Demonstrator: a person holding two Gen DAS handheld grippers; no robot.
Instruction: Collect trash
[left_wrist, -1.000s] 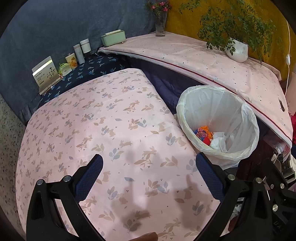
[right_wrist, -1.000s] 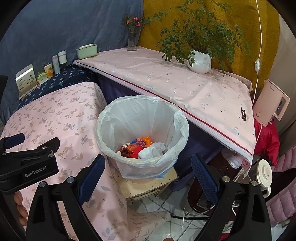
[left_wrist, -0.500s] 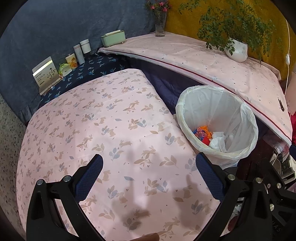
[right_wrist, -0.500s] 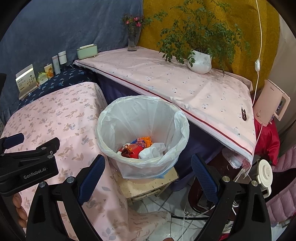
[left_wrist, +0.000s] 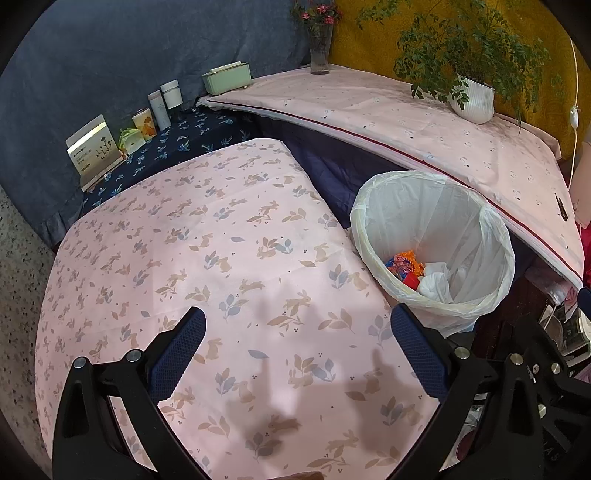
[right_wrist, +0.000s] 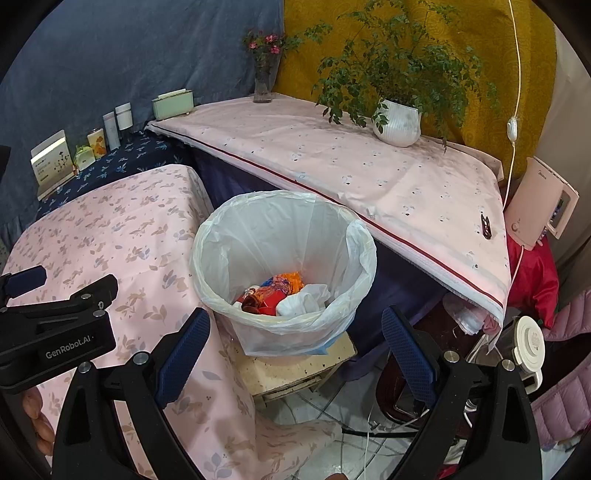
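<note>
Both grippers are found empty, fingers spread wide apart: the left gripper (left_wrist: 295, 350) is held over the tabletop (left_wrist: 221, 236) covered in a pink rabbit-print cloth, the right gripper (right_wrist: 295, 350) over the lined bin (right_wrist: 284, 269). The bin is set on a low stool just off the tabletop's right edge. Collected trash (right_wrist: 280, 295), namely coloured wrappers and a white crumpled piece, is seen at its bottom. No loose trash is visible on the tabletop, so the task is judged near complete; a search for remaining items is called for next. Boxes and bottles (left_wrist: 147, 114) are lined along the far edge; a potted plant (right_wrist: 397, 122) is noted on the shelf behind. Nothing obstructs the bin mouth.
</note>
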